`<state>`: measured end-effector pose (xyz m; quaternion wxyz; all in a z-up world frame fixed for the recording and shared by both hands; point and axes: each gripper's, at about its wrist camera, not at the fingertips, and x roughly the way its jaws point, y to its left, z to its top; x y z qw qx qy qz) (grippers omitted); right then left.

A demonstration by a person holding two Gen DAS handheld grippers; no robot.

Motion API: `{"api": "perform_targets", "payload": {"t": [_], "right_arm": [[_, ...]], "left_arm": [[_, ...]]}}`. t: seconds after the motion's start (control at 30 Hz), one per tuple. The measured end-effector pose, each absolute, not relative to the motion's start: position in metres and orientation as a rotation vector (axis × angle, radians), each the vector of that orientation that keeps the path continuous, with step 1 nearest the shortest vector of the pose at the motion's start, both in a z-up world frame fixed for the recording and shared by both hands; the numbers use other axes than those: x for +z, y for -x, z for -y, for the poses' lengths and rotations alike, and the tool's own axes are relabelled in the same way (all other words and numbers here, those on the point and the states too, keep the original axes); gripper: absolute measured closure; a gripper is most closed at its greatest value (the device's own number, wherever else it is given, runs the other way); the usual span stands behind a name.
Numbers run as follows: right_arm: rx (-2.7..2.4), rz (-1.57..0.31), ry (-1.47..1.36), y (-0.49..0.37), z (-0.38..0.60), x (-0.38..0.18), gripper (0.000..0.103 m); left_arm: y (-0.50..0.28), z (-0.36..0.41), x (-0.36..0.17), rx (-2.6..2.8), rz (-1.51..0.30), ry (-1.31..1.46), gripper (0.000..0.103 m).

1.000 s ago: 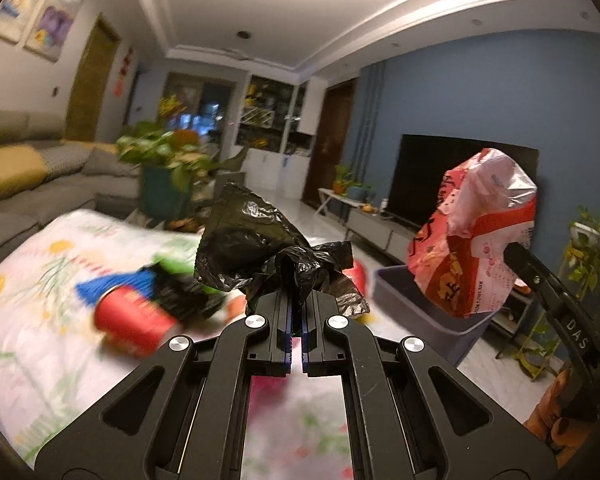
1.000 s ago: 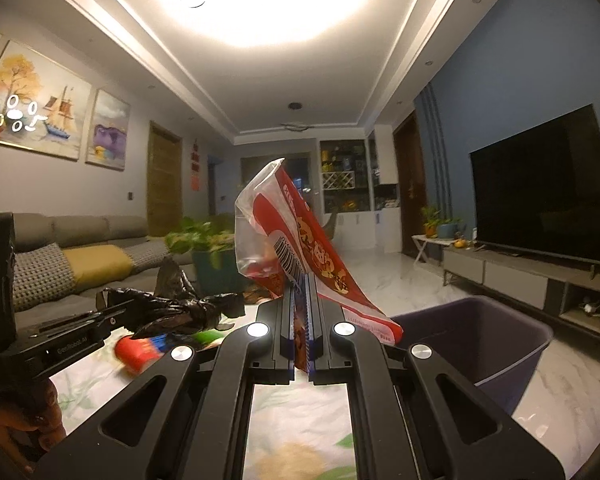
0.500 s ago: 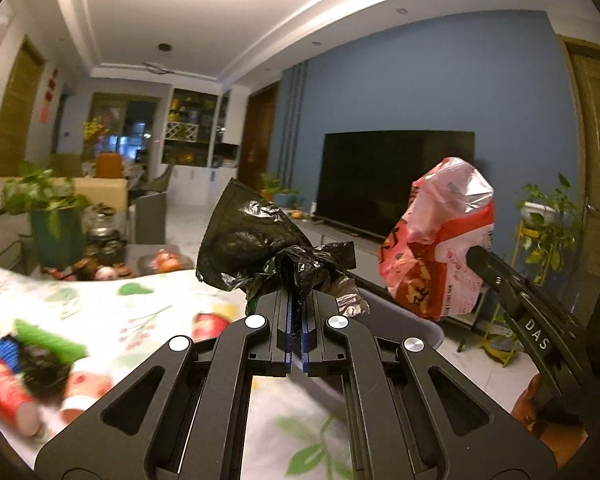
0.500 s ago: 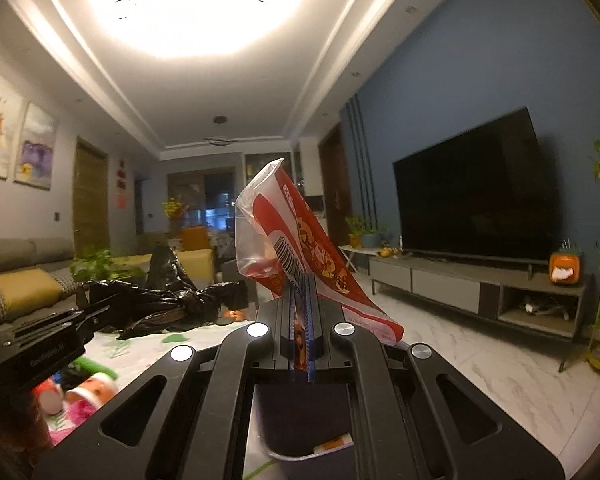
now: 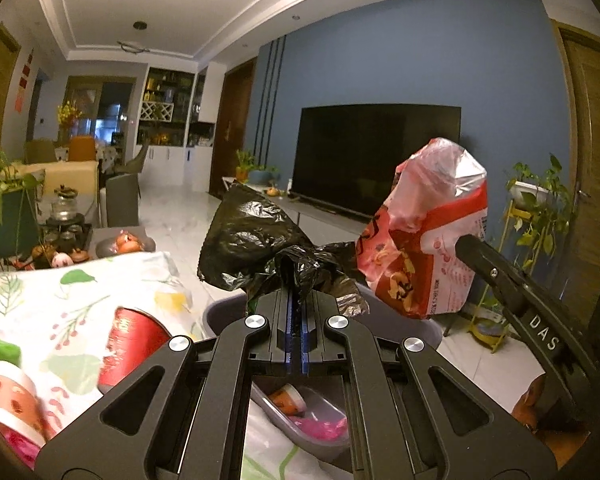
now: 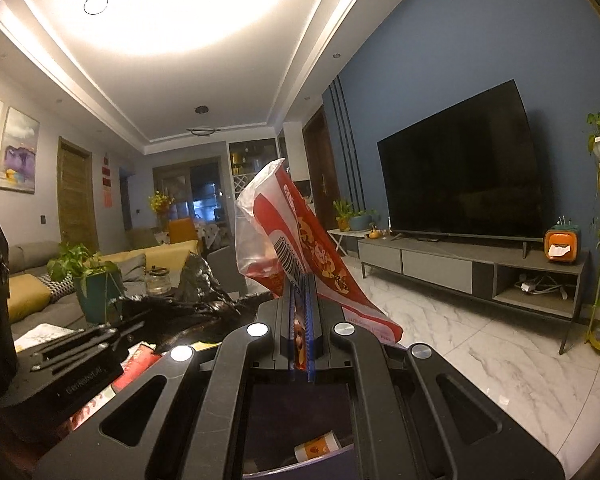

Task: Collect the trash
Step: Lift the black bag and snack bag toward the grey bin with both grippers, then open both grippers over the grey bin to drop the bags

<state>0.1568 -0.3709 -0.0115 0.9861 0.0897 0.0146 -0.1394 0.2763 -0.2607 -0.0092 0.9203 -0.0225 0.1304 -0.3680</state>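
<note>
Currently both my jaws are closed on trash and held above the grey bin point(image 5: 224, 312). My left gripper point(image 5: 298, 300) is clamped fully shut on the twisted neck of a crumpled black plastic bag point(image 5: 248, 244), which fans up and to the left from the jaws. My right gripper point(image 6: 302, 312) is pinched tight on the lower edge of a red and white snack bag point(image 6: 296, 256); its long axis runs upward from the jaws, tilted a little left, open top uppermost. In the left wrist view the snack bag point(image 5: 424, 240) hangs just to the right of the black bag, near it, though I cannot tell if they touch. Key relation: the bin lies directly below and slightly ahead of both jaws, its opening visible through each gripper frame. Neither hand looks clearly nearer. Bin contents: a small cup-like container with orange print point(image 5: 288, 396) and something pink point(image 5: 324, 428); the rest is hidden. To the left, on the surface with a leaf-print cloth point(image 5: 60, 300), a red can point(image 5: 128, 348) and other wrappers remain. Judgement: dropping step in hand; opening either jaws should let its item fall in, but light film may cling or drift past the rim.
</note>
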Motion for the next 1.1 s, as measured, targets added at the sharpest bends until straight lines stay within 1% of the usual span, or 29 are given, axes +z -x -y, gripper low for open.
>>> {"api": "perform_targets", "payload": {"t": [0.47,0.53,0.6,0.63,0.7,0.77,0.83,0.87,0.9,0.97,1.03,1.1], "right_arm": [[-0.265,-0.086,-0.204,-0.184,0.392,-0.022,0.098],[-0.267,-0.096,-0.207,-0.187,0.393,-0.024,0.095],[-0.277,-0.100,-0.204,-0.189,0.394,-0.025,0.083],[-0.280,-0.099,-0.206,-0.189,0.394,-0.025,0.080],[-0.284,-0.092,-0.219,-0.188,0.396,-0.026,0.069],[-0.293,-0.081,-0.224,-0.184,0.396,-0.025,0.064],[-0.296,-0.076,-0.225,-0.181,0.397,-0.024,0.062],[-0.297,-0.072,-0.222,-0.179,0.396,-0.023,0.060],[-0.299,-0.070,-0.217,-0.177,0.394,-0.023,0.058],[-0.304,-0.064,-0.209,-0.174,0.394,-0.022,0.056],[-0.308,-0.062,-0.199,-0.171,0.390,-0.021,0.054],[-0.309,-0.062,-0.195,-0.168,0.388,-0.020,0.051]], "left_arm": [[-0.296,0.278,-0.029,-0.741,-0.336,0.038,0.101],[-0.298,0.280,-0.030,-0.742,-0.342,0.040,0.101],[-0.298,0.283,-0.030,-0.742,-0.348,0.035,0.101],[-0.298,0.284,-0.031,-0.742,-0.350,0.030,0.101],[-0.298,0.285,-0.033,-0.739,-0.358,0.024,0.100],[-0.300,0.285,-0.034,-0.740,-0.371,0.025,0.099],[-0.302,0.285,-0.034,-0.727,-0.384,0.017,0.091],[-0.302,0.284,-0.034,-0.722,-0.386,0.019,0.080],[-0.303,0.282,-0.034,-0.714,-0.387,0.027,0.068],[-0.301,0.277,-0.034,-0.701,-0.380,0.046,0.055],[-0.299,0.272,-0.033,-0.695,-0.375,0.054,0.053],[-0.295,0.267,-0.031,-0.669,-0.366,0.045,0.045]]}}
